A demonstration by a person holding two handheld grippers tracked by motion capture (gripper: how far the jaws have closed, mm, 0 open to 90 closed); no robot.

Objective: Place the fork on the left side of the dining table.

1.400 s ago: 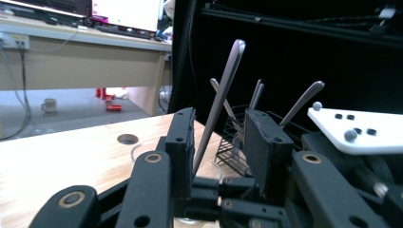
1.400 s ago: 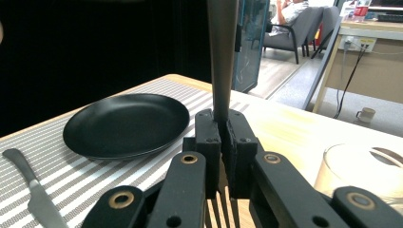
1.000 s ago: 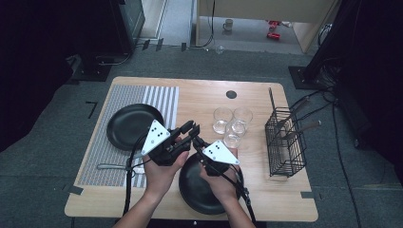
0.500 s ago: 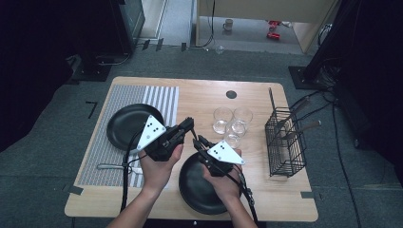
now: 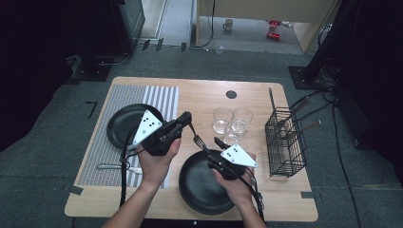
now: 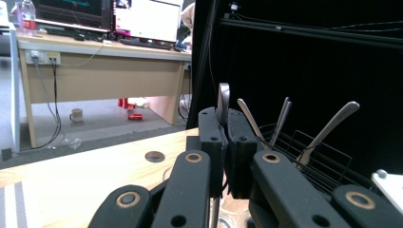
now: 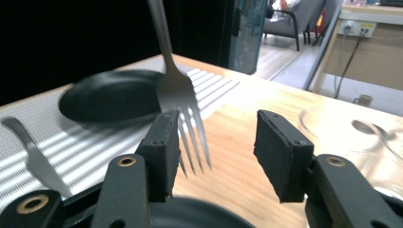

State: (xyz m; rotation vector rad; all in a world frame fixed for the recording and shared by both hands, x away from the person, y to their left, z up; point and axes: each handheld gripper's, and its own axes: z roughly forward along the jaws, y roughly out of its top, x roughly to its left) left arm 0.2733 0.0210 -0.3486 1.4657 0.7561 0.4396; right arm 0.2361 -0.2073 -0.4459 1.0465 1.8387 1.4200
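A grey carpeted floor [image 5: 57, 161] is seen around a pale wooden table [image 5: 204, 95]; a light wood desk [image 6: 95, 71] with monitors stands farther back in the left gripper view. A striped grey-and-white woven mat [image 5: 102, 159] covers the table's left part. Two round matte black plates are noted: one on the mat [image 5: 119, 126], one on bare wood at the near edge [image 5: 199, 187]. A black wire basket [image 5: 285, 142] stands at the right, holding upright metal cutlery. Three clear glasses [image 5: 230, 123] are clustered mid-table, touching or nearly so. A small round hole [image 5: 231, 94] is cut in the tabletop. A metal knife [image 5: 111, 166] lies flat on the mat near the front.

The left gripper [image 5: 183, 121] is clenched on the handle of a polished steel fork [image 5: 198, 141] (the handle's rounded end is seen standing above the pads in the left gripper view [image 6: 223, 102]). The fork is held in the air between the two grippers, above the near plate's far rim, its tines [image 7: 190, 137] pointing toward the right gripper [image 5: 217, 142]. The right gripper's jaws have just been opening; the tines are seen between its pads, close to one of them, with the other pad well clear.
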